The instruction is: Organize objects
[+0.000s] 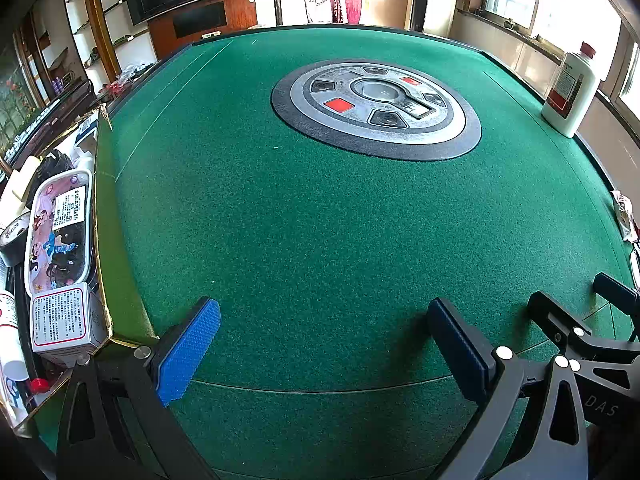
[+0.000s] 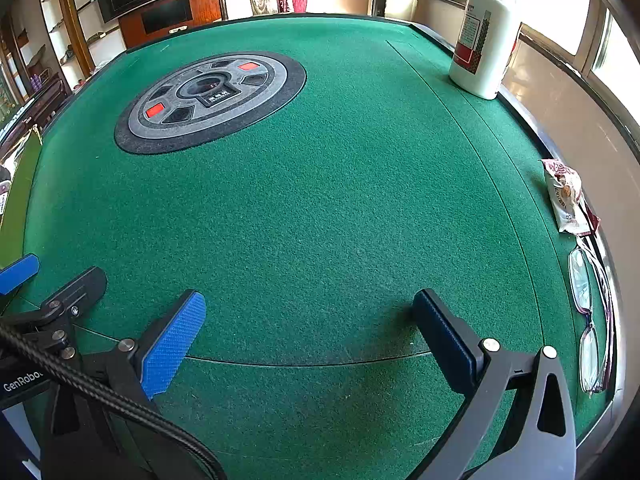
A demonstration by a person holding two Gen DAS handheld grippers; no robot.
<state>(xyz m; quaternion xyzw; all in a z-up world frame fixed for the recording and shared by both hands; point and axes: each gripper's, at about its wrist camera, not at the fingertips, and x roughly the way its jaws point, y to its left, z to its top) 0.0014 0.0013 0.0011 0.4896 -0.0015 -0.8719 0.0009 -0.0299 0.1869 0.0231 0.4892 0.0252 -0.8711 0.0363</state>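
Both tools (image 1: 324,344) (image 2: 308,336) gape empty; white red-capped bottle (image 2: 482,36) stands upright at table (image 2: 320,220) edge.

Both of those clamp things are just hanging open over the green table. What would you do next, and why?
Probably swing the right tool toward the eyeglasses at the table's right edge. Both tools are open and empty, the left tool too. The glasses are the loose item closest to the right tool; the snack packet and white bottle sit farther back along that edge.

White bottle (image 2: 482,36), snack packet (image 2: 566,196), glasses (image 2: 588,320) along table edge
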